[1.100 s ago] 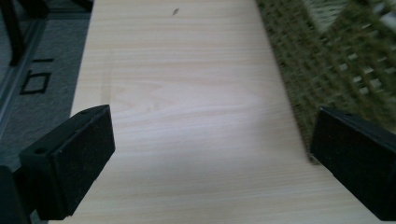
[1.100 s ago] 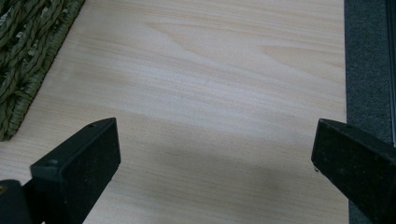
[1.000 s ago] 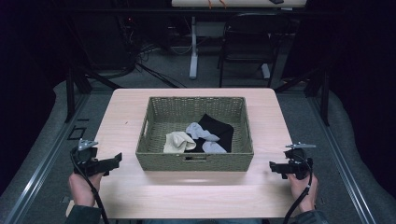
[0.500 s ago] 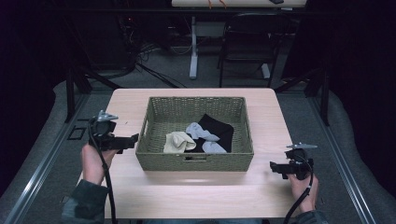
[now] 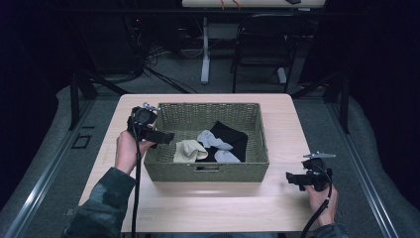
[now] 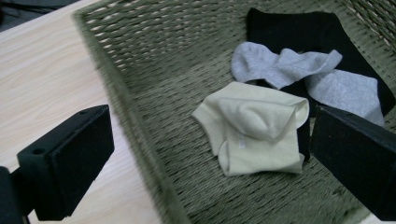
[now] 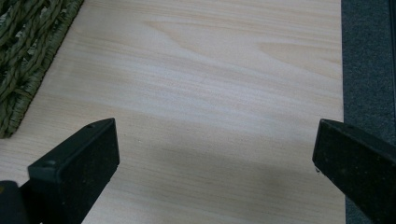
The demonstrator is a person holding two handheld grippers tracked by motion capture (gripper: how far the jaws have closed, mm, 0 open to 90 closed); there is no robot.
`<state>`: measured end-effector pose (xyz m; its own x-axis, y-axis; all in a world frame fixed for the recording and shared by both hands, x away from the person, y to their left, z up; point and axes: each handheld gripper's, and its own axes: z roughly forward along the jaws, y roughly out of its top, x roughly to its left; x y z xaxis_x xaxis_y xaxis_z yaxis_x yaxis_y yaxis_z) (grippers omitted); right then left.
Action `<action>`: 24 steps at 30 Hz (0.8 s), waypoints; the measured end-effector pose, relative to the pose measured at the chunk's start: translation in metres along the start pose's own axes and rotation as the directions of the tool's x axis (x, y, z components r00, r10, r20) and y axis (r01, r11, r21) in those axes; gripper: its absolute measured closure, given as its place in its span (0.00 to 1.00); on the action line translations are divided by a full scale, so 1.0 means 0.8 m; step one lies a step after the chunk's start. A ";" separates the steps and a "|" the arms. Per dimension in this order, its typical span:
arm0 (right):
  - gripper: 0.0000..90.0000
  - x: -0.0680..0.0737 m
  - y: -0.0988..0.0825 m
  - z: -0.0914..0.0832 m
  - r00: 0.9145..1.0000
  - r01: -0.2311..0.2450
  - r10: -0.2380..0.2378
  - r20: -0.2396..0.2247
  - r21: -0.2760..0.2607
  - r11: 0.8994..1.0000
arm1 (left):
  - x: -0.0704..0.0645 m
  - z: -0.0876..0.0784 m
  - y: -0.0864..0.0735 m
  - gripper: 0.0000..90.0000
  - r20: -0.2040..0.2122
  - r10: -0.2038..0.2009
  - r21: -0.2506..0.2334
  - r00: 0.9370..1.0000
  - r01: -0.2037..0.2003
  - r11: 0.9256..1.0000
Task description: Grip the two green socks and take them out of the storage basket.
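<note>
Your left tongs spread above the basket's nine o'clock rim, cream sock folded, long axis eleven-to-five, your right tongs spread over bare bench.

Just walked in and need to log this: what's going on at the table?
A person holds a gripper in each hand. The left gripper, open, reaches over the left rim of the woven basket toward the cream sock, which lies beside grey socks and a black cloth. Nothing is gripped yet. The right gripper waits open over the table.
</note>
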<state>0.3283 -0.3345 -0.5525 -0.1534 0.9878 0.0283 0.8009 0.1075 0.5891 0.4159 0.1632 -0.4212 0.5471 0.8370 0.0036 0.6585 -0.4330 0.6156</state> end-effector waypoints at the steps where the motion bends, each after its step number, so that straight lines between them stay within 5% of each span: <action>1: 0.00 0.000 0.000 0.000 1.000 -0.001 0.001 -0.001 0.000 1.000 | -0.003 0.005 0.003 0.00 0.005 0.009 0.011 1.000 -0.009 1.000; 8: 0.00 0.000 0.000 0.000 1.000 -0.001 0.001 0.001 0.003 1.000 | -0.021 0.044 0.020 0.02 0.060 0.082 0.100 0.995 -0.088 0.991; 18: 0.00 -0.003 0.000 0.000 1.000 -0.007 0.007 0.003 0.002 1.000 | -0.039 0.082 0.028 0.07 0.121 0.116 0.181 0.986 -0.137 0.974; 23: 0.00 -0.004 0.000 0.001 1.000 -0.006 0.006 0.002 0.002 1.000 | -0.046 0.099 0.032 0.11 0.139 0.141 0.227 0.980 -0.170 0.959; 24: 0.00 -0.004 0.000 0.000 1.000 -0.010 0.010 0.002 0.002 1.000 | -0.050 0.107 0.034 0.13 0.150 0.149 0.252 0.977 -0.183 0.950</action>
<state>0.3291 -0.3373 -0.5528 -0.1444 0.9890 0.0325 0.8033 0.0980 0.5874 0.4559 0.0899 -0.4721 0.7102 0.7036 -0.0227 0.6555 -0.6493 0.3856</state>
